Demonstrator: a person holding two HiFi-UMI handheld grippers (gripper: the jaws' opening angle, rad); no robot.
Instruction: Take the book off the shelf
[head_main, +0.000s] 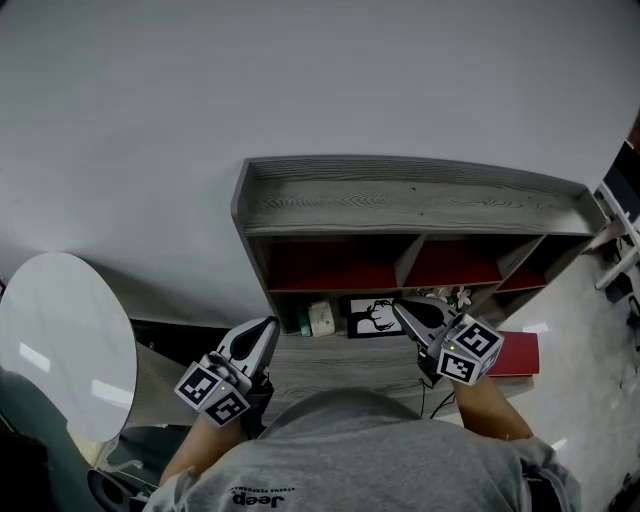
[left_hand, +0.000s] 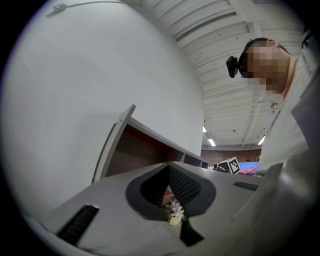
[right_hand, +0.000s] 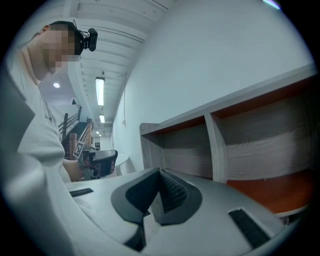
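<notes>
A grey wooden shelf (head_main: 410, 195) stands against the white wall in the upper middle of the head view, its compartments lined in red. The upper ones lie in shadow, so their contents cannot be made out.

What looks like the book (head_main: 520, 355), flat and red, lies at the lower right, on the right end of the table (head_main: 330, 365) in front of the shelf. Its left edge is hidden behind the right gripper's marker cube.

In the lower row a small pale object (head_main: 321, 318) is too small to identify. Next to it stands a black-and-white deer picture (head_main: 375, 317), partly covered by the right gripper (head_main: 400, 306). A sprig of flowers (head_main: 455, 297) shows just to that gripper's right.

The right gripper's fingers are pressed together with nothing between them. The left gripper (head_main: 268, 326), at the lower left of centre, also has its fingertips touching and holds nothing. In its own view the flowers show only through the hollow below the tips.

A round white table (head_main: 60, 340) is cut off at the left edge.
</notes>
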